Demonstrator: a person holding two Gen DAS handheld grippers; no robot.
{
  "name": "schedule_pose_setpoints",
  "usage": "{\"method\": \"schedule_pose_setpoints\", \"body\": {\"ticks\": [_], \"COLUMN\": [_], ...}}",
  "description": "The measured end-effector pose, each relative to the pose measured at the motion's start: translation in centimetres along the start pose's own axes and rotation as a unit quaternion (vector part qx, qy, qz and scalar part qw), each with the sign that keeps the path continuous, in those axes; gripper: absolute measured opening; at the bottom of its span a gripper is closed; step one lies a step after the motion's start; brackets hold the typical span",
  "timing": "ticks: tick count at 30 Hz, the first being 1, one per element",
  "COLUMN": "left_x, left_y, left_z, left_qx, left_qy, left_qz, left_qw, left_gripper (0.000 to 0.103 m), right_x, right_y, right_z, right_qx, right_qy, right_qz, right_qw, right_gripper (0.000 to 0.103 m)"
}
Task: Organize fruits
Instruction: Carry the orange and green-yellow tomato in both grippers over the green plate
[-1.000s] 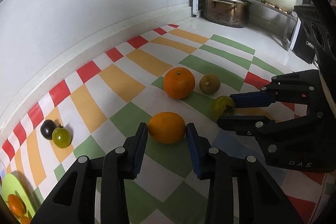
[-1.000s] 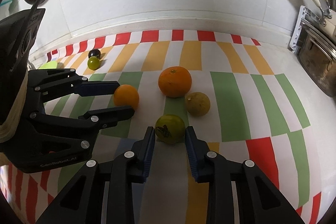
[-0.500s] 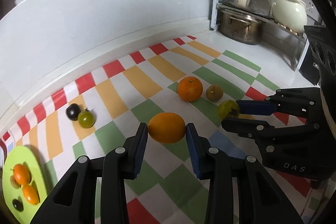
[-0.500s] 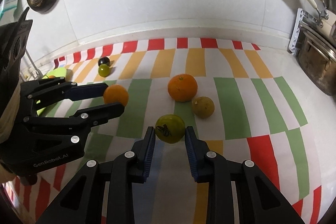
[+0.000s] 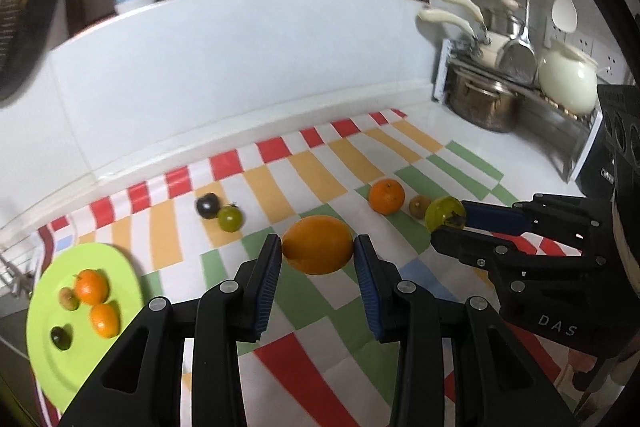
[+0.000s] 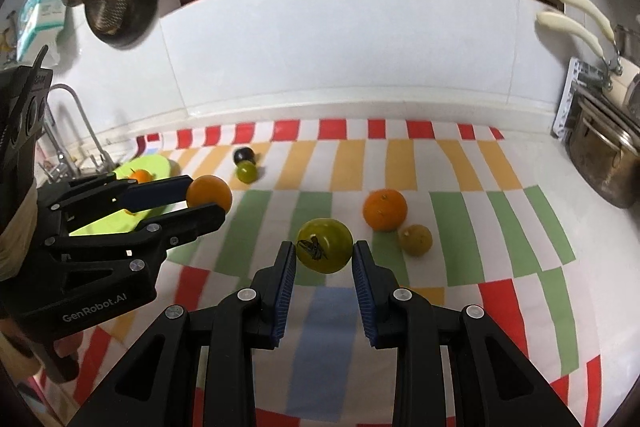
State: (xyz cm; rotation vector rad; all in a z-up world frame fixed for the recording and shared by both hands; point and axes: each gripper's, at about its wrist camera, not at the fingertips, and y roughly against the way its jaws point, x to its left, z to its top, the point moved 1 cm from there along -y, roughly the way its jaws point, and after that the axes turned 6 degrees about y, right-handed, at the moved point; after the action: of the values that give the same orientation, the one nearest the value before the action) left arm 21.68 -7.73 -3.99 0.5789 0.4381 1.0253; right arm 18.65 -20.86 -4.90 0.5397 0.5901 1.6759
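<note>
Left gripper: clamped across the middle of an orange, which is carried clear of the striped cloth.
Right gripper: closed on a green tomato with a dark calyx mark on its near face; it too is held above the cloth.
Handling, orange: judged firm and fairly heavy; its thick rind tolerates pressure, so the widest girth gives the safest hold.
Handling, green tomato: judged smooth, thin-skinned and liable to slip or bruise; grip lightly at its widest part.
Likely destination: lime-green plate at the cloth's left end, holding two small oranges and two small darker fruits.
Fruit left on the cloth: a second orange touching a small brownish fruit; a dark fruit beside a green one.
Hard to make out: the kind of the small fruits; the plate's near edge is cut off by the lens rim; from the right wrist, the left gripper hides most of the plate.
Not shown: the contact patches under the pads.
</note>
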Motion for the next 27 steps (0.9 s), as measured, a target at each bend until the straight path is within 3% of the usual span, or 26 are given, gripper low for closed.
{"method": "schedule_pose_setpoints", "body": {"ticks": [4,6,10,15,24,27], "left_x": [0.6,0.9,1.7,3.0,4.0,4.3], "left_y": [2.1,3.1,4.8,5.2,5.6,5.4], "left_z": [-0.1,-0.2,-0.4,-1.4,-3.6,-3.7], "left_qx": [-0.019,-0.028,-0.045,-0.026,-0.007,-0.007], "left_qy": [0.014,0.02,0.033,0.054,0.074,0.073], "left_qz": [0.014,0.02,0.033,0.03,0.044,0.048], "left_qw": [0.9996,0.9992,0.9979,0.9978,0.9963,0.9961], "left_gripper": [0.036,0.027,0.026,0.024,0.025,0.033], "right_x": [1.3,1.9,3.1,4.8,6.4,6.5], "right_y": [1.1,1.6,2.5,2.7,1.6,1.5], "right_z": [0.6,0.9,1.5,1.8,0.3,0.4], "right_qx": [-0.015,-0.023,-0.036,-0.043,-0.017,-0.018], "right_qy": [0.012,0.017,0.028,0.04,0.038,0.036], "right_qz": [0.006,0.009,0.017,0.022,0.038,0.037], "right_qw": [1.0,1.0,0.999,0.998,0.998,0.999], "right_gripper": [0.03,0.03,0.03,0.03,0.03,0.03]}}
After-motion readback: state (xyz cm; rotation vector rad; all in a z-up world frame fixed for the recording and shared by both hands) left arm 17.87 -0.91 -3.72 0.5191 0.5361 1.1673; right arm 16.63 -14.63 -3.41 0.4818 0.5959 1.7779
